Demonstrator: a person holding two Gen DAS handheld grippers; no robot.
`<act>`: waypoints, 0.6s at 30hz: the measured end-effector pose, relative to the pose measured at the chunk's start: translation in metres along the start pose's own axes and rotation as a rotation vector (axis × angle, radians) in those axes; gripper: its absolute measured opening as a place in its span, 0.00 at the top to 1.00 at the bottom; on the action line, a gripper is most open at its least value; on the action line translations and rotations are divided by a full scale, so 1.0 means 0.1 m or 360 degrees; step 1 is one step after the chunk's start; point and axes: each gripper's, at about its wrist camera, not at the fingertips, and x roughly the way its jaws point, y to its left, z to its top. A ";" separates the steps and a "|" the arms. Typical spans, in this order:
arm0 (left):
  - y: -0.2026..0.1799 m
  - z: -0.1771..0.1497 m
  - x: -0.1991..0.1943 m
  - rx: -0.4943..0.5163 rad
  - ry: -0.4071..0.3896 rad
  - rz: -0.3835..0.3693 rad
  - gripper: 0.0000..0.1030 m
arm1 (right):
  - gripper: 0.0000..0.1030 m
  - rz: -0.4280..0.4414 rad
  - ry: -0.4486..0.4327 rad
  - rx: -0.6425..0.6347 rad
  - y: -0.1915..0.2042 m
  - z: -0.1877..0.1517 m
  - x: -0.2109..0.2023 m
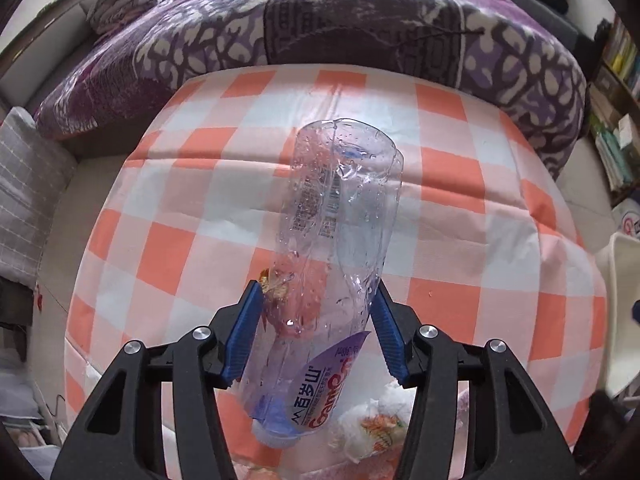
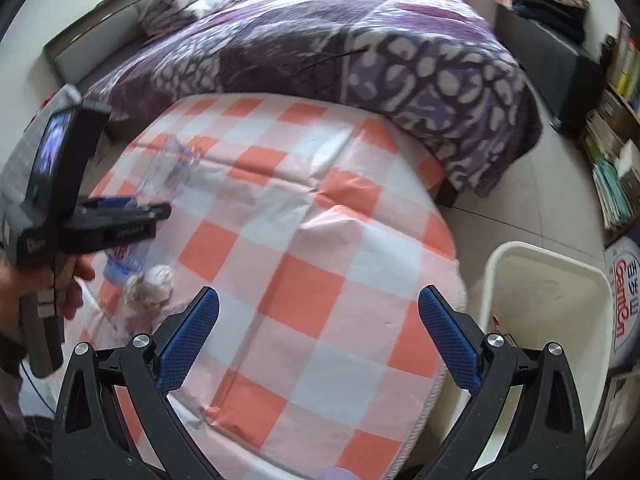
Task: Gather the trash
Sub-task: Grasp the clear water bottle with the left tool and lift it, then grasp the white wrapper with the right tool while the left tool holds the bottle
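Left tool: I have it clamped on the clear plastic bottle, pads against both sides, cap end toward the camera.
Right tool: fingers apart, nothing between them.
Bottle position: in the grip above the checked surface; not yet binned.
Remaining trash: crumpled wrapper beside the bottle cap, on the surface.
White bin: stands off the surface's right edge; a small item shows inside.
Progress: I judge it partly done; bottle and wrapper are left.
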 end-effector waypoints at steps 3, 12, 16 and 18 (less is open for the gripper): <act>0.17 -0.03 -0.27 -0.0099 -0.0086 -0.0063 0.52 | 0.07 0.0070 0.0015 -0.0279 0.43 -0.08 0.08; 0.65 -0.33 -0.70 -0.0279 -0.0225 -0.0069 0.62 | 0.09 0.0194 0.0086 -0.0692 1.23 -0.28 0.33; 0.90 -0.48 -0.74 -0.0372 -0.0219 -0.0091 0.63 | 0.13 0.0351 0.0135 -0.0501 1.26 -0.18 0.43; 1.02 -0.54 -0.82 -0.0420 -0.0229 -0.0132 0.63 | 0.19 0.0406 0.0159 -0.0392 1.27 -0.13 0.48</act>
